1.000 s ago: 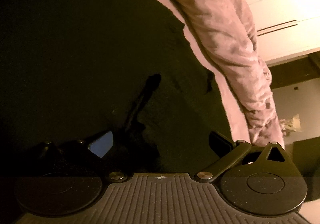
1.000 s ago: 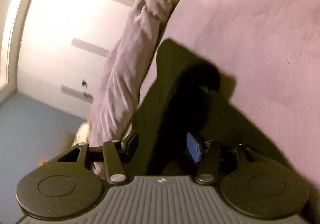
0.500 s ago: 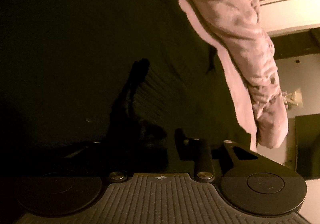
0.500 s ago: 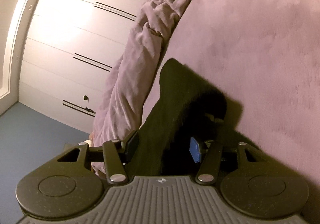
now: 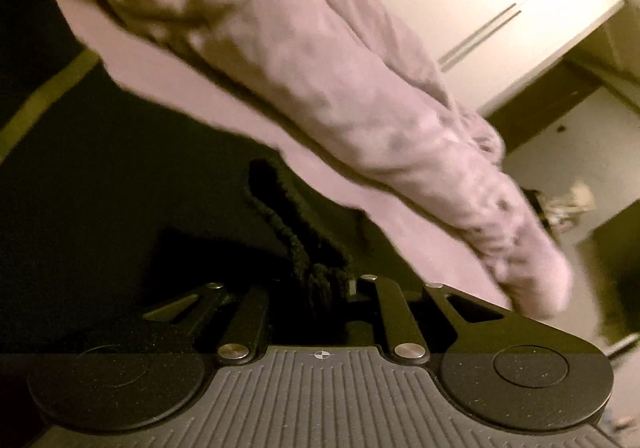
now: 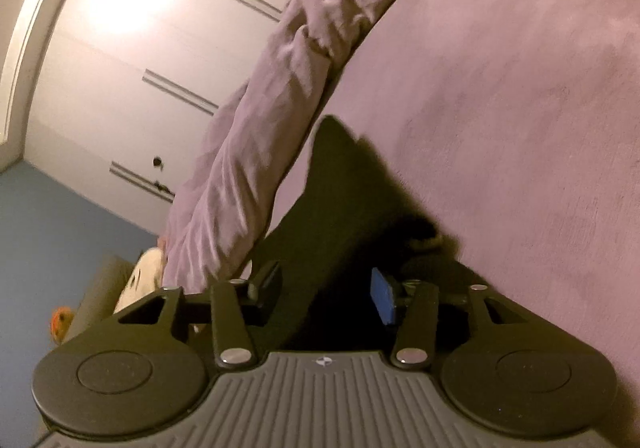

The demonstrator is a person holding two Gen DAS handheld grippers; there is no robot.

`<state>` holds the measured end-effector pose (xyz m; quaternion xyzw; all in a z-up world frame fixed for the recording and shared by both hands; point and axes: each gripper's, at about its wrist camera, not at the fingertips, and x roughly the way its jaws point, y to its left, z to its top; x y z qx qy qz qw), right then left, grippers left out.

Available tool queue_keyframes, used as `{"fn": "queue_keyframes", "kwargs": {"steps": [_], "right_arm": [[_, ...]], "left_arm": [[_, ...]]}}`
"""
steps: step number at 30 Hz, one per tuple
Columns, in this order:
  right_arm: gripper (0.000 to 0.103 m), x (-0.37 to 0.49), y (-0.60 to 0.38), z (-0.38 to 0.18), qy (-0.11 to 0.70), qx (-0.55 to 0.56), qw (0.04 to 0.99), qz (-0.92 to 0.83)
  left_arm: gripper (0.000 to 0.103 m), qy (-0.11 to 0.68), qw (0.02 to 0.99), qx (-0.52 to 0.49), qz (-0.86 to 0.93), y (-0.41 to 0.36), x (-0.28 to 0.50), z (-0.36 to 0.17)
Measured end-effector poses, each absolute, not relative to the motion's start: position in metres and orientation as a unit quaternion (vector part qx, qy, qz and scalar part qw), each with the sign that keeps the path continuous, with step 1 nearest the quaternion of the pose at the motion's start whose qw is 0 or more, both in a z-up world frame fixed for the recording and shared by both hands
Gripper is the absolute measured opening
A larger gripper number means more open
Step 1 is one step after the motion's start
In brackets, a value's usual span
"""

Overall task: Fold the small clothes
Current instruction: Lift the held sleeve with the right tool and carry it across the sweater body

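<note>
A black knitted garment (image 5: 120, 187) lies spread on a pink bed sheet (image 5: 192, 87). My left gripper (image 5: 324, 282) is shut on a bunched ribbed edge of it, and that fold rises from the jaws. In the right wrist view another part of the same black garment (image 6: 348, 207) runs between the fingers of my right gripper (image 6: 326, 290). Its jaws stand apart and are closing. The blue pad (image 6: 382, 298) does not visibly press the cloth.
A rolled pink duvet (image 5: 360, 107) lies along the bed's edge beyond the garment, seen also as the duvet (image 6: 260, 147) in the right view. White wardrobe doors (image 6: 120, 67) stand behind it. The bare sheet (image 6: 500, 87) stretches to the right.
The left jaws went from wide open to shut on the garment's edge, then rose with it while rolling. The right gripper rolled a little and its jaws narrowed slightly.
</note>
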<state>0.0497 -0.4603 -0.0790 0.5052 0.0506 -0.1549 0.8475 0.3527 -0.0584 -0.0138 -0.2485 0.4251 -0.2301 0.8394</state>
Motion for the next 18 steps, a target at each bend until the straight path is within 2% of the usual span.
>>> {"fn": "queue_keyframes", "kwargs": {"steps": [5,7,11,12,14,15,16,18], "right_arm": [[0.051,0.05,-0.459,-0.083,0.054,0.521,0.837,-0.159],[0.051,0.054,-0.46,-0.083,0.053,0.523,0.835,-0.162],[0.05,0.061,-0.463,-0.084,0.046,0.528,0.833,-0.161],[0.048,0.065,-0.464,-0.084,0.047,0.526,0.834,-0.159],[0.031,0.074,-0.467,-0.083,0.055,0.514,0.84,-0.166],[0.015,0.076,-0.468,-0.083,0.06,0.506,0.843,-0.172],[0.01,0.077,-0.47,-0.083,0.06,0.497,0.847,-0.181],[0.01,0.071,-0.47,-0.085,0.044,0.496,0.846,-0.191]], "left_arm": [[0.019,0.483,0.832,-0.214,-0.166,-0.04,0.358,-0.05],[0.026,0.501,0.824,-0.213,-0.157,-0.035,0.357,-0.064],[0.026,0.504,0.814,-0.244,-0.153,-0.028,0.361,-0.076],[0.026,0.505,0.81,-0.255,-0.153,-0.028,0.364,-0.077],[0.018,0.505,0.811,-0.256,-0.149,-0.031,0.367,-0.076],[0.018,0.503,0.815,-0.248,-0.15,-0.033,0.367,-0.075],[0.017,0.499,0.819,-0.239,-0.154,-0.036,0.365,-0.073],[0.017,0.484,0.83,-0.218,-0.171,-0.043,0.364,-0.067]]}}
